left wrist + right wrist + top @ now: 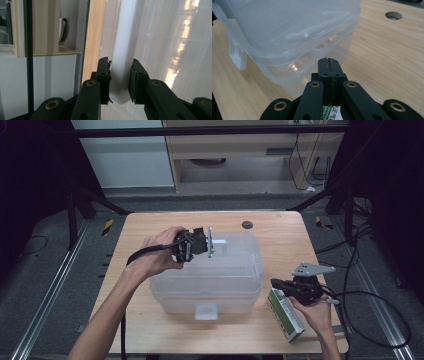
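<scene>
The left gripper point(209, 244) sits over the far left part of the box point(210, 285), held level and pointing right; its jaws stand partly apart with the far latch point(122, 62) between them, the pads point(107, 72) touching or all but touching the flap's two faces, so I read it as a grip on that latch. The flap's long axis runs along the jaws, away from the camera in the left gripper view, so the coming move likely turns on swinging it about the lid's point(294, 30) far edge; the left hand is the one already there. The box lies mid-table point(280, 227), long axis left to right, lid on, a second latch point(206, 311) at its near edge; it is clear, slightly frosted plastic with rounded corners, smooth and glossy, the lid ribbed. The table is pale wood grain with a round hole point(247, 224) at its far side. To the right, near the box's right end but apart from it, the right gripper point(274, 283) has its jaws closed tight with nothing between them; a green and white carton point(285, 314) lies under that hand.
</scene>
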`<state>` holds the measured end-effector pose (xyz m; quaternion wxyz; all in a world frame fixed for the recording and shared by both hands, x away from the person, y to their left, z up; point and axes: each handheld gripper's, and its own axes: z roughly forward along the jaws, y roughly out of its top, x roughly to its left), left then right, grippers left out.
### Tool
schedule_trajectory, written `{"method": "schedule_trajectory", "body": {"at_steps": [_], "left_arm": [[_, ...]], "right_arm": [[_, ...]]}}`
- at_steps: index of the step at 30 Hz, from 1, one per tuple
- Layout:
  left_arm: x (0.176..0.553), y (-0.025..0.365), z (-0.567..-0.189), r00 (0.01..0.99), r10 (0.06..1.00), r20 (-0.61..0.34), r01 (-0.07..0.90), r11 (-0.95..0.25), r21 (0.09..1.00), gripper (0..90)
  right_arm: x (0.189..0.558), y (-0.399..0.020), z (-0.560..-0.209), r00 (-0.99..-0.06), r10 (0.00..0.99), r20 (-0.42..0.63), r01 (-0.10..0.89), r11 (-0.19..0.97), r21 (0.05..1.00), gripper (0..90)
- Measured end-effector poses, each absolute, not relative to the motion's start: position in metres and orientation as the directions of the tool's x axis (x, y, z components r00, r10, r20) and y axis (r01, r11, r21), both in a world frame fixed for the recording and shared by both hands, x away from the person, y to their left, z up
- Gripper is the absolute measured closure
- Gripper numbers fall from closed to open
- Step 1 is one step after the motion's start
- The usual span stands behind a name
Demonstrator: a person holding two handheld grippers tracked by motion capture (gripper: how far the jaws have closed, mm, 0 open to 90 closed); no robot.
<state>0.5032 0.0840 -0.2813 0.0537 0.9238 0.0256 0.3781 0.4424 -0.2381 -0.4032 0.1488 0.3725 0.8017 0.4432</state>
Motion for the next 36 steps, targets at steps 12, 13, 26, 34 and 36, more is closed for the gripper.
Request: {"method": "schedule_trajectory", "body": {"at_steps": [12, 13, 26, 34, 36], "left_arm": [[0.511, 0.084, -0.277, 0.711, 0.118, 0.693, 0.022, -0.989, 0.145, 72.2], [0.511, 0.084, -0.277, 0.711, 0.118, 0.693, 0.022, -0.989, 0.145, 72.1], [0.517, 0.086, -0.275, 0.713, 0.144, 0.686, 0.032, -0.984, 0.173, 71.6], [0.518, 0.087, -0.274, 0.721, 0.156, 0.676, 0.042, -0.982, 0.183, 71.0], [0.518, 0.088, -0.274, 0.720, 0.160, 0.675, 0.038, -0.981, 0.192, 70.6]], "right_arm": [[0.441, -0.223, -0.404, -0.735, 0.671, 0.100, 0.453, 0.377, 0.808, 90.0], [0.441, -0.223, -0.404, -0.735, 0.671, 0.100, 0.453, 0.377, 0.808, 90.0], [0.439, -0.218, -0.403, -0.772, 0.617, 0.149, 0.436, 0.344, 0.832, 90.0], [0.438, -0.217, -0.403, -0.778, 0.610, 0.149, 0.417, 0.325, 0.849, 90.0], [0.438, -0.217, -0.403, -0.779, 0.610, 0.148, 0.416, 0.325, 0.849, 90.0]]}}
